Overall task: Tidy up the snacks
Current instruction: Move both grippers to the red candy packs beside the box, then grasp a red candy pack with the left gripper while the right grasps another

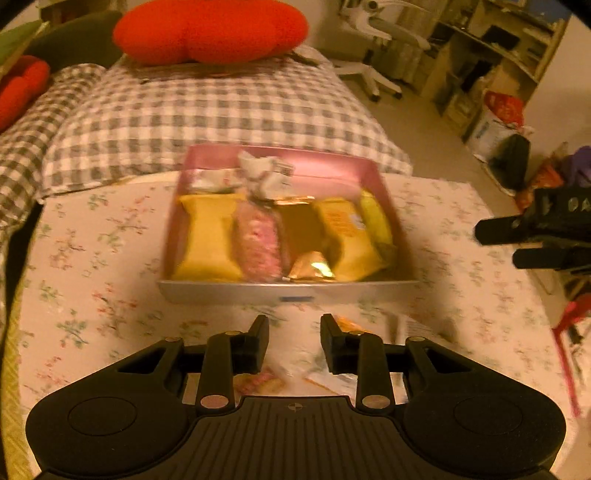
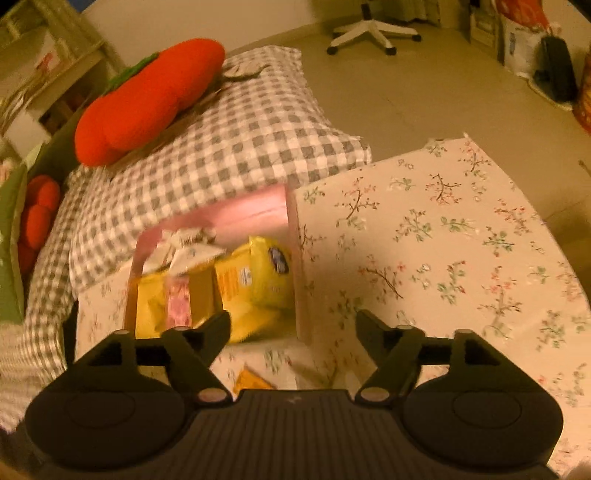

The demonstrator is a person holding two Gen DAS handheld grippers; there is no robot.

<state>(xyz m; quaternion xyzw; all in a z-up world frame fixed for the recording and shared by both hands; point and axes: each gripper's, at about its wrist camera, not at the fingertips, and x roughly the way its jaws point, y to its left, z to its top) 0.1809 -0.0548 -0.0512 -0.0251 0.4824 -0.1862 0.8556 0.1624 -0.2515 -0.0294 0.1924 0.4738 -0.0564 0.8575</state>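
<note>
A pink box (image 1: 291, 290) stands on the flowered table and holds yellow packets (image 1: 207, 236), a pink packet (image 1: 256, 245), a gold wrapper (image 1: 312, 266) and white wrappers (image 1: 258, 171). My left gripper (image 1: 294, 328) is open and empty, just in front of the box, above loose snacks (image 1: 258, 382) on the table. My right gripper (image 2: 291, 321) is open and empty, over the box's near right corner (image 2: 301, 295); it also shows at the right edge of the left wrist view (image 1: 517, 243). An orange packet (image 2: 253, 380) lies under it.
A checked pillow (image 1: 207, 110) with an orange plush cushion (image 1: 210, 31) lies behind the table. The flowered tablecloth (image 2: 443, 236) stretches to the right of the box. An office chair base (image 2: 373, 31), shelves and bags (image 1: 498, 122) stand on the floor beyond.
</note>
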